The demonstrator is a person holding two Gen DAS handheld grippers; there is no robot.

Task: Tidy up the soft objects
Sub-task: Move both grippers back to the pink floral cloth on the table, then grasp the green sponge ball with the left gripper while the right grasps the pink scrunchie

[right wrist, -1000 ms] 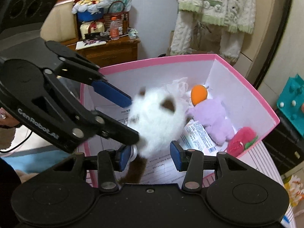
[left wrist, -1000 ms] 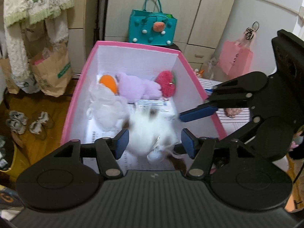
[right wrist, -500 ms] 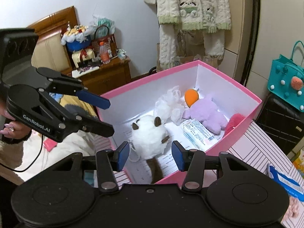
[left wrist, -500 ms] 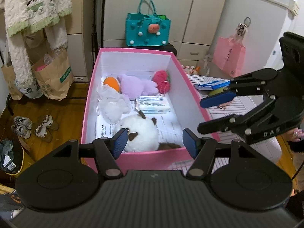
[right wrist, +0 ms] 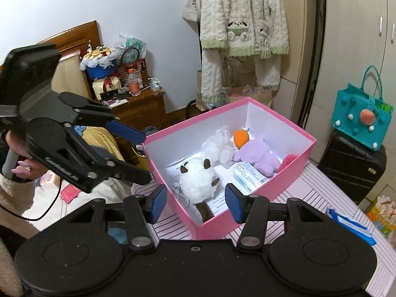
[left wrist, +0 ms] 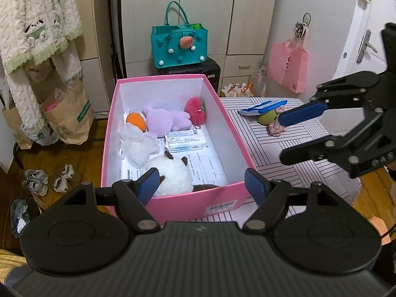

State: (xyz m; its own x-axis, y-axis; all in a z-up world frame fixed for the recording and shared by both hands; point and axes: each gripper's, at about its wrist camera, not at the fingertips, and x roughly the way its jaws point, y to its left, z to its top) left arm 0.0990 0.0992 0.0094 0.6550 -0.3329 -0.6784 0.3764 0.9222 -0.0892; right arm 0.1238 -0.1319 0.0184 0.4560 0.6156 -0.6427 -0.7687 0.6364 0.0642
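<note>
A pink box point(left wrist: 222, 203) point(right wrist: 294, 163) stands on a striped table point(left wrist: 284, 153). Inside lie a white fluffy plush with brown ears point(left wrist: 170, 175) point(right wrist: 196, 179) at the near end, a white mesh puff point(left wrist: 136, 143), a purple plush point(left wrist: 165, 121) point(right wrist: 259, 154), an orange piece point(left wrist: 136, 121), a red plush point(left wrist: 195, 110) and a tissue pack point(left wrist: 185, 141). My left gripper point(left wrist: 201, 185) is open and empty, held back in front of the box. My right gripper point(right wrist: 195, 203) is open and empty, near the box's corner; it also shows in the left wrist view point(left wrist: 294, 136).
On the table beyond the box lie a blue pack point(left wrist: 264, 106), a green ball point(left wrist: 267, 117) and a floral cloth point(left wrist: 277, 127). A teal bag point(left wrist: 179, 43) sits on a black suitcase. A bedside cabinet point(right wrist: 138, 109), paper bags and shoes point(left wrist: 37, 180) are on the left.
The white plush was dropped into the box and now lies still at its near end. Both grippers, open throughout, have pulled back and up away from the box.
</note>
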